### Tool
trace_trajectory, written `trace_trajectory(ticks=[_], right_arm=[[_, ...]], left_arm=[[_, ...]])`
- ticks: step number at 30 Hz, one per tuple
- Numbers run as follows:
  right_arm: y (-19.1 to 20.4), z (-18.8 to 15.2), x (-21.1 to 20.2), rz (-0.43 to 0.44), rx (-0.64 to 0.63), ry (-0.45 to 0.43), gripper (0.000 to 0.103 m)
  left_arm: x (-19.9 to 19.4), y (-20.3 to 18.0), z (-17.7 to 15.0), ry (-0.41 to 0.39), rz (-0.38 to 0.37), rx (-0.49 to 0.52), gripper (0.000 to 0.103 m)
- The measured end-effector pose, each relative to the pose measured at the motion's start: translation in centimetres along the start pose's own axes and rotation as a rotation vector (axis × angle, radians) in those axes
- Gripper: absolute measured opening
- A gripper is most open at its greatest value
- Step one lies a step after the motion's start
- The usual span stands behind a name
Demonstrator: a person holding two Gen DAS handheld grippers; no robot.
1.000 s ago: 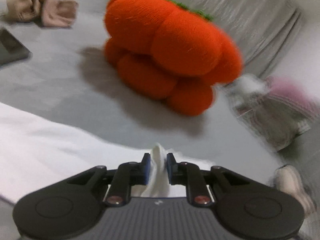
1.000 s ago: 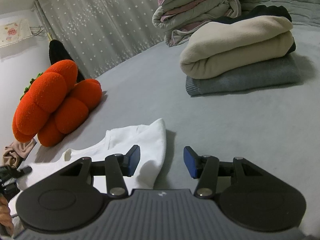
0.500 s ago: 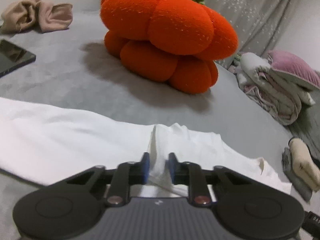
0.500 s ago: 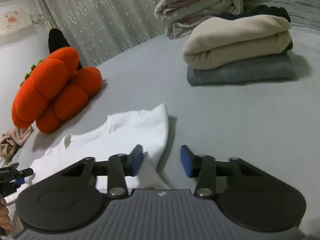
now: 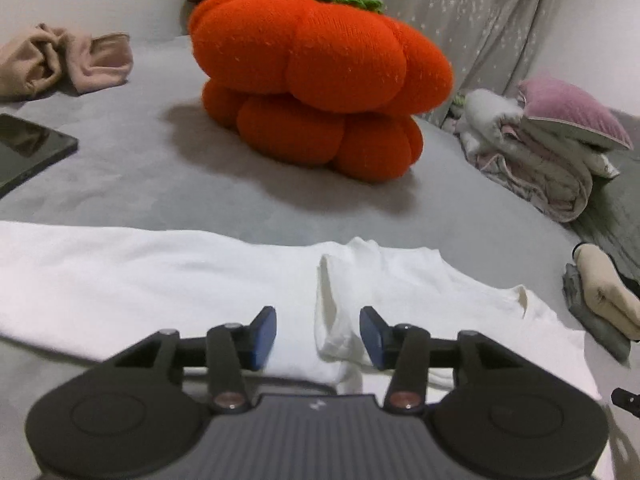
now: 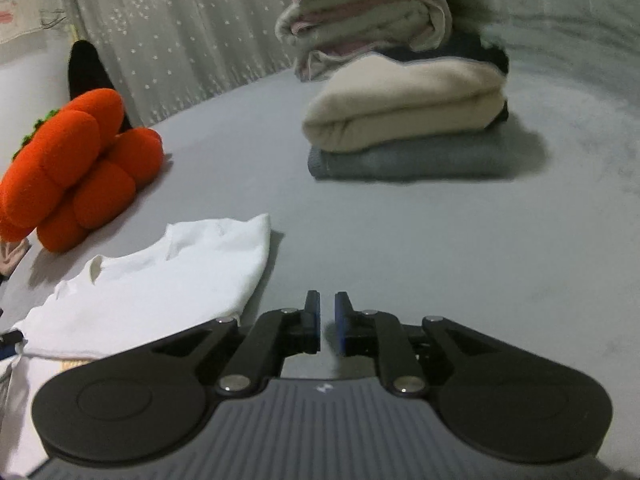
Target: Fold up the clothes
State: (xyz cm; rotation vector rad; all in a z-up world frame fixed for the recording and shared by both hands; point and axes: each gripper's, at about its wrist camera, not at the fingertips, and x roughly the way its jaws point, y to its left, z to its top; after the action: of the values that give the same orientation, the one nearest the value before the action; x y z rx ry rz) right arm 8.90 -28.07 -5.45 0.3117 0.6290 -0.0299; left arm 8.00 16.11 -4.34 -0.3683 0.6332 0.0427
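Left gripper (image 5: 318, 334) opening, pads apart around a raised fold of the white shirt (image 5: 160, 280) without pressing it; shirt spread flat across the grey bed (image 5: 160, 184) just ahead, orange pumpkin cushion (image 5: 320, 80) farther on. Right gripper (image 6: 327, 322) closing, pads nearly together on nothing, over bare bed; white shirt to its left, folded clothes stack (image 6: 404, 120) well ahead.

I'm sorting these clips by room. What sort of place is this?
Probably a bedroom: a wide grey bed surface, a dotted sheer curtain behind it, and a folded quilt pile with a pink pillow.
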Motion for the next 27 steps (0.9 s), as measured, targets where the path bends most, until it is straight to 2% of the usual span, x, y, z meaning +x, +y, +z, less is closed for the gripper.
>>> trace_trajectory(ticks=[1,2,3,4,9,11,13,15,17,19,23,25,27], right_arm=[[0.1,0.0,-0.3,-0.001,-0.010,0.003,0.018],[0.3,0.0,-0.7,0.002,-0.019,0.005,0.027],[0.5,0.0,-1.0,0.008,-0.029,0.006,0.042],[0.7,-0.1,-1.3,0.015,-0.039,0.006,0.047],[2.3,-0.1,-3.3,0.038,-0.101,0.031,0.048],[3.2,-0.2,-4.3,0.031,-0.134,0.041,0.049],[4.1,-0.1,-5.2,0.031,-0.153,0.050,0.053],[4.9,0.0,-6.1,0.035,-0.167,0.060,0.060],[5.5,0.1,-6.7,0.042,-0.175,0.073,0.061],[6.0,0.3,-7.2,0.049,-0.176,0.083,0.063],[6.6,0.2,-7.2,0.079,-0.155,0.062,0.073],[6.6,-0.2,-6.6,0.106,-0.120,0.056,0.075],[7.0,-0.4,-5.8,0.106,-0.093,0.085,0.075]], left_arm=[[-0.4,0.3,-0.1,-0.002,0.005,-0.006,0.053],[-0.8,0.5,-0.1,-0.007,0.011,-0.012,0.058],[-1.3,0.8,-0.2,-0.012,0.020,-0.016,0.061],[-1.6,1.1,-0.2,-0.015,0.032,-0.024,0.062],[-2.7,3.0,-0.7,-0.019,0.104,-0.103,0.073],[-2.9,3.3,-0.7,0.001,0.157,-0.151,0.078],[-3.1,3.6,-0.7,0.012,0.202,-0.182,0.078],[-3.4,3.5,-0.7,0.000,0.232,-0.182,0.085],[-3.5,3.7,-0.8,-0.013,0.284,-0.194,0.087],[-3.6,4.0,-0.9,-0.024,0.342,-0.211,0.088],[-3.8,4.7,-1.3,-0.048,0.457,-0.245,0.092],[-3.7,4.8,-1.2,-0.058,0.485,-0.252,0.096],[-3.6,5.0,-1.1,-0.065,0.499,-0.259,0.098]])
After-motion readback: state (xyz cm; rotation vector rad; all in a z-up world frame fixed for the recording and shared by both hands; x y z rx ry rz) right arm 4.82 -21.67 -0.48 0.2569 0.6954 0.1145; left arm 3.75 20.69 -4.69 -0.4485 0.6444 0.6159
